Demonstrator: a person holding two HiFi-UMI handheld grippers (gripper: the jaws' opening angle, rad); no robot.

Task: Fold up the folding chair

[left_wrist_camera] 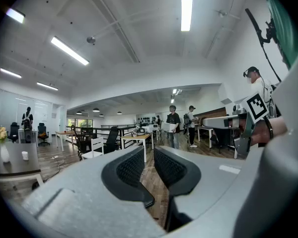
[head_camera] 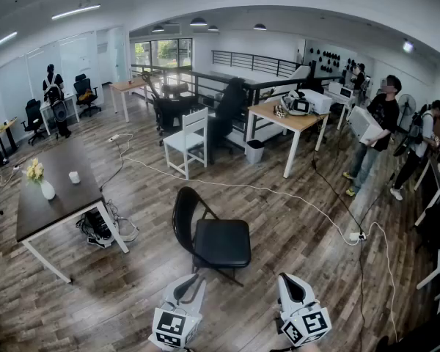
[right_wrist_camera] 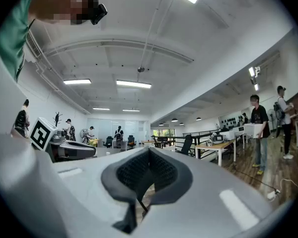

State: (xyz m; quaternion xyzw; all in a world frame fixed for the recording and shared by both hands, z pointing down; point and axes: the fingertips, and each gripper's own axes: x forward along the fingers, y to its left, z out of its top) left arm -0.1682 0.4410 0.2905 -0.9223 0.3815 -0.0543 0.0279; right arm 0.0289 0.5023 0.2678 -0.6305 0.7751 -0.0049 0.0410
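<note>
The black folding chair stands unfolded on the wooden floor in the middle of the head view, its curved back to the left of the seat. My left gripper and right gripper are held near the bottom edge, just in front of the chair and apart from it. Both point level. In the left gripper view the left gripper has its pads drawn nearly together with nothing between them. In the right gripper view the right gripper has its pads touching, also empty. Neither gripper view shows the chair.
A dark table with a vase and a cup stands to the left. Behind the chair are a white chair and a wooden table. A white cable runs across the floor to a power strip. People stand at the right.
</note>
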